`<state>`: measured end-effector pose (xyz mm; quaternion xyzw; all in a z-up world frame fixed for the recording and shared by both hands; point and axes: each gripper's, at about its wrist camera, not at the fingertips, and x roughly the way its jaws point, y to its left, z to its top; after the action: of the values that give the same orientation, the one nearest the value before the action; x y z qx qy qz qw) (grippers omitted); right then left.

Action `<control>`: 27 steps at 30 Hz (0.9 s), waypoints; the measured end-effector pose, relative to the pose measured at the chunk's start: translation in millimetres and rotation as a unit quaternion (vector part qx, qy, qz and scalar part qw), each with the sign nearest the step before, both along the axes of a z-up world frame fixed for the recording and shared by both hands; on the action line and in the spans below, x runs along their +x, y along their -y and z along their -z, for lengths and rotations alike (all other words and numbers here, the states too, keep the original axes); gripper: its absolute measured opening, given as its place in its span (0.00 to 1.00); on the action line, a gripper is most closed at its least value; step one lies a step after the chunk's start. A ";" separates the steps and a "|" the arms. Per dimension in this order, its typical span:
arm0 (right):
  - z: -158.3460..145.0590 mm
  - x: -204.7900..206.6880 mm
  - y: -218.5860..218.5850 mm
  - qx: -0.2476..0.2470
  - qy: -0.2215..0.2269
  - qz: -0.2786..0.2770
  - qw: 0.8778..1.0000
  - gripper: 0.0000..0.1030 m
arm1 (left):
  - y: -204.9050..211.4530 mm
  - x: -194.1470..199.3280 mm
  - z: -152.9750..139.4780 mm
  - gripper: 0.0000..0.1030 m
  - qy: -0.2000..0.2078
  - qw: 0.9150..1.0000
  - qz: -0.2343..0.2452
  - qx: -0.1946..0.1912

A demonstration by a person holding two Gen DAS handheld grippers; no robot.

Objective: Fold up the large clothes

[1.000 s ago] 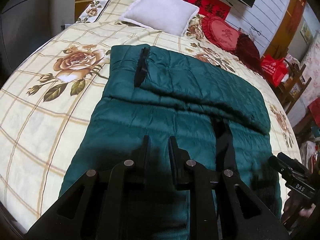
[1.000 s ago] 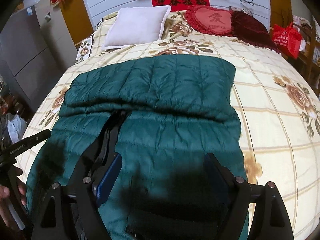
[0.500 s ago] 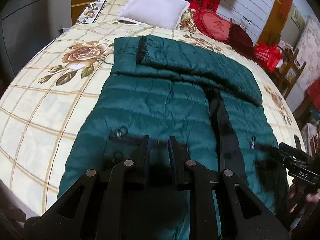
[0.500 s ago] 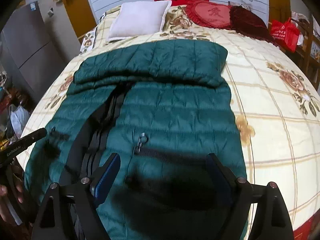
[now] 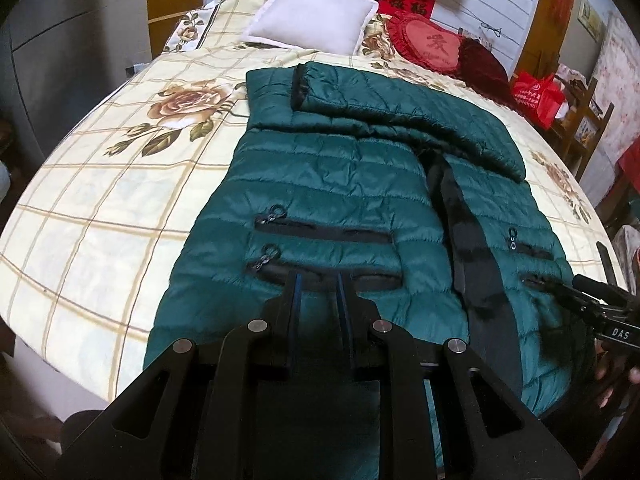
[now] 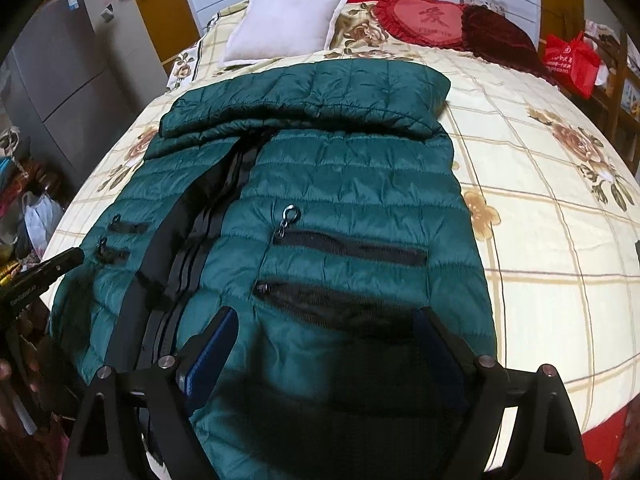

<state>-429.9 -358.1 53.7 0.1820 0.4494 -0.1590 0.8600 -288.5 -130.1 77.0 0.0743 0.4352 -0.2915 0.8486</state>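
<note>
A dark green quilted down jacket [image 5: 344,184] lies front up on the bed, sleeves folded across its top; it also shows in the right wrist view [image 6: 340,184]. Its black zipper placket [image 5: 460,236] runs down the middle and black pocket zips cross each side. My left gripper [image 5: 318,280] hovers over the left pocket near the hem, fingers nearly together with a narrow gap, holding nothing. My right gripper [image 6: 326,320] is open wide above the right pocket near the hem, empty. Each gripper shows at the edge of the other's view.
The bed [image 5: 100,200] has a cream checked sheet with rose prints. A white pillow [image 5: 316,20] and red heart cushion [image 5: 432,46] lie at the head. A red bag [image 5: 538,94] and wooden furniture stand right; grey cabinets [image 6: 52,84] left.
Both grippers have pulled back toward the jacket's hem and risen. The pockets have come into view. The left fingers stay nearly together, the right stays open.
</note>
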 end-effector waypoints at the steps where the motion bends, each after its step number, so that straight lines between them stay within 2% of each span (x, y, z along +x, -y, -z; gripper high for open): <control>1: -0.1 -1.9 -0.5 -0.001 -0.001 0.000 1.000 0.88 | -3.3 -0.3 0.5 0.17 -0.002 1.000 -0.002 -0.001; 20: 2.6 -38.5 7.0 0.012 -0.008 0.018 1.000 0.91 | -37.2 -7.1 -1.9 0.17 -0.025 0.999 -0.006 -0.031; 22: 2.4 -40.2 5.1 0.009 -0.010 0.014 1.000 0.91 | -40.8 -7.2 -2.3 0.31 -0.036 0.999 -0.004 -0.038; 23: 2.0 -41.3 4.1 0.009 -0.010 0.012 1.000 0.91 | -44.1 -6.4 -2.3 0.64 -0.046 0.998 -0.001 -0.049; 24: 1.9 -42.4 3.7 0.010 -0.009 0.011 1.000 0.91 | -47.0 -5.3 -2.2 0.93 -0.058 0.996 0.005 -0.064; 25: 1.5 -43.9 3.4 0.011 -0.008 0.011 1.000 0.91 | -49.4 -4.5 -2.2 0.97 -0.067 0.995 0.008 -0.074; 27: 1.5 -46.5 3.7 0.012 -0.007 0.013 1.000 0.92 | -54.8 -4.1 -3.2 0.97 -0.071 0.994 0.003 -0.079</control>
<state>-476.4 -361.8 52.2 0.1971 0.4548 -0.1658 0.8525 -292.6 -75.3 80.2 -0.0123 0.4695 -0.3317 0.8182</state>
